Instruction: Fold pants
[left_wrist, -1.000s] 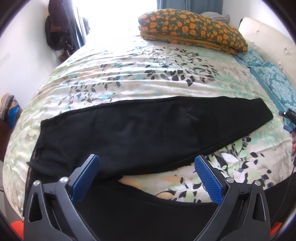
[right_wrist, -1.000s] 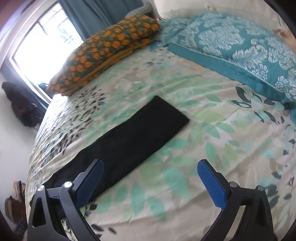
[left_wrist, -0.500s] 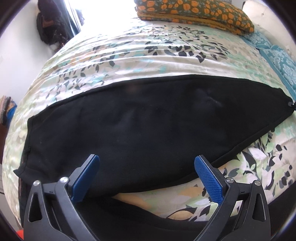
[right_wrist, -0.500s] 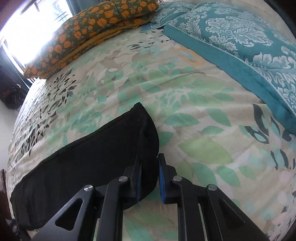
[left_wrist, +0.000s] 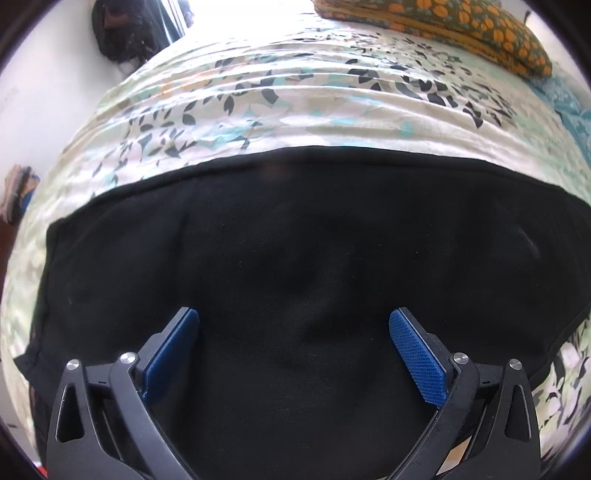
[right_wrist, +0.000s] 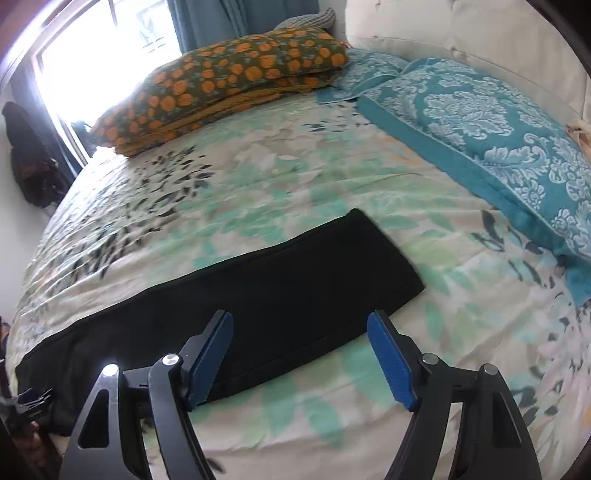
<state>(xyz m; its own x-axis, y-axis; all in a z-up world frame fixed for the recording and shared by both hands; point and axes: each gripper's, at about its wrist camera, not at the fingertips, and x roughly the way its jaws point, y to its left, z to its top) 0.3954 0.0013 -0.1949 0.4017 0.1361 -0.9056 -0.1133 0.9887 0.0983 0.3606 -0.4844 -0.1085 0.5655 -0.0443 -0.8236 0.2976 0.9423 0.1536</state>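
- Pants (right_wrist: 280, 291), black, are lying flat on the leaf-print bedspread (right_wrist: 258, 177), stretched lengthwise across the bed; the cuff end is sitting toward the teal pillow (right_wrist: 491, 122), the wider end running off to the left of the right wrist view.
- Left gripper (left_wrist: 293, 332) is hovering low over the wide part of the pants, which is filling most of the left wrist view; blue pads (left_wrist: 417, 360) are standing wide apart w/ only flat fabric showing between them, nothing pinched.
- Can't tell whether the left fingertips are touching the cloth.
- Right gripper (right_wrist: 299, 343) is sitting near the cuff end, jaws spread; they've just been opening, and no cloth is gripped between them.
- Left pad of the right gripper is overlapping the near edge of the pants in view, right pad is showing over bare bedspread.
- Bedspread is looking blurred around the right gripper.
- Orange-flowered pillow (right_wrist: 229, 74) is lying at the far side by the window (right_wrist: 99, 55); teal pillow is resting against the white headboard (right_wrist: 480, 48).
- Dark bag (right_wrist: 26, 155) is hanging at the wall, left of the bed.
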